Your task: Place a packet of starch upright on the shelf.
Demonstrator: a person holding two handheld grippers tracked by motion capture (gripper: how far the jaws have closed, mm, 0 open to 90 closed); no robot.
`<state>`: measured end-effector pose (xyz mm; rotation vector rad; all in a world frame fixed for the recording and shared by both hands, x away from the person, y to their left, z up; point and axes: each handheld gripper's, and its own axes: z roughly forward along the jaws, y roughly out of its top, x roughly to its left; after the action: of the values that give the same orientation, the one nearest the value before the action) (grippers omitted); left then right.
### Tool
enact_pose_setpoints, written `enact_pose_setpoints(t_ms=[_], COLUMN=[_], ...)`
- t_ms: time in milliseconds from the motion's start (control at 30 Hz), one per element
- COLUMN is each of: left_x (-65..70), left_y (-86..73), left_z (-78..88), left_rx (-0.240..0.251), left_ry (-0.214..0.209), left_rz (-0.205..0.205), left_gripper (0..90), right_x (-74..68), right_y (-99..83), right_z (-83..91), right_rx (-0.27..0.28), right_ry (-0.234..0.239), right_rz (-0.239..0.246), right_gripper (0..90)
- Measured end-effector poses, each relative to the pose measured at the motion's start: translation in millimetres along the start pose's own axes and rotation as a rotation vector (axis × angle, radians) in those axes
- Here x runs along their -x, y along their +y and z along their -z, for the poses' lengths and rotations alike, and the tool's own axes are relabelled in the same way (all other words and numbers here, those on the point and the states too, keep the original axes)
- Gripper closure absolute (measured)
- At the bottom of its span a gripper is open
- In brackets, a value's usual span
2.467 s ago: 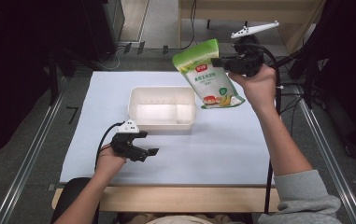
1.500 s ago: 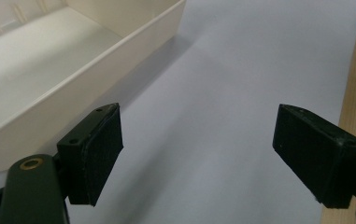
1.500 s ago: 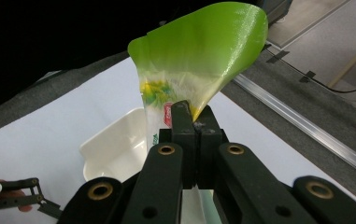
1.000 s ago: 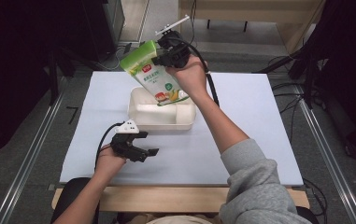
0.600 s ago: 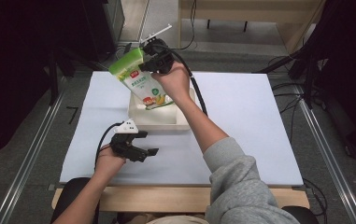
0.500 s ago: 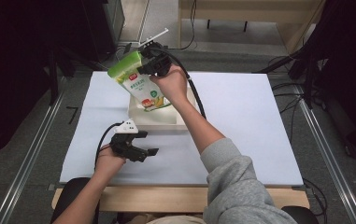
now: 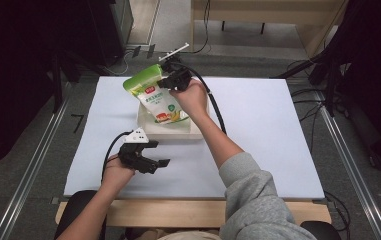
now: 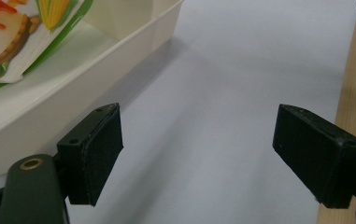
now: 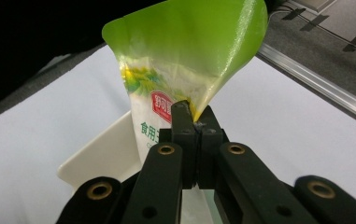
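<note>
A green and white food pouch [image 7: 158,97] hangs tilted over the cream rectangular tray [image 7: 148,131] in the middle of the white mat. My right gripper [image 7: 174,80] is shut on the pouch's upper edge [image 9: 192,114], holding it above the tray. The pouch's lower end [image 8: 7,46] rests inside the tray [image 8: 35,112] in the left gripper view. My left gripper [image 7: 150,161] lies low on the mat in front of the tray, open, with nothing between its pads [image 8: 96,154].
The white mat [image 7: 278,140] covers the table, with free room to the right of the tray. The wooden table edge [image 7: 178,207] runs along the front. Metal rails [image 7: 33,160] flank the table. A cable [image 7: 218,112] trails from the right gripper.
The right gripper has carried the pouch from the right side leftward over the tray and now lowers it so its bottom sits in the tray. The left gripper has stayed still.
</note>
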<state>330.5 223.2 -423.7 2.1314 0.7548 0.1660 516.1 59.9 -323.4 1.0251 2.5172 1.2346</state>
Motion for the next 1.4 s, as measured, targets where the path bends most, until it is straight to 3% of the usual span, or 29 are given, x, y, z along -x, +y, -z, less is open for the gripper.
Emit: enact_pose_setpoints(t_ms=[67,233,600,733,1133,1267,1400], left_x=[0.0,0.1,0.4,0.5,0.7,0.7,-0.1], left_y=[0.1,0.0,0.0,0.0,-0.1,-0.2,-0.2], left_z=[0.0,0.0,-0.4,-1.1,-2.2,-2.6,-1.9], left_rx=[-0.003,-0.004,-0.008,-0.008,-0.009,-0.009,-0.014], left_ry=[0.000,0.000,0.002,-0.005,-0.005,-0.005,-0.004], left_rz=[-0.001,-0.001,-0.001,-0.004,-0.003,-0.003,-0.001], left_gripper=[16.7,16.7,16.7,16.7,16.7,16.7,16.7], right_x=[4.1,7.0,24.6,35.0,53.9,57.3,58.2], right_y=[-3.4,-7.5,-21.6,-29.9,-49.5,-52.7,-54.9], right_z=[0.9,1.7,8.5,11.3,16.3,16.4,22.3], right_rx=[0.007,0.009,0.033,0.046,0.031,0.024,0.022], right_ry=[0.013,0.009,0.019,0.030,0.019,0.032,0.024], right_rz=[-0.022,-0.012,-0.037,-0.068,-0.098,-0.110,-0.100], right_gripper=[90.0,90.0,90.0,90.0,88.5,82.8,67.5])
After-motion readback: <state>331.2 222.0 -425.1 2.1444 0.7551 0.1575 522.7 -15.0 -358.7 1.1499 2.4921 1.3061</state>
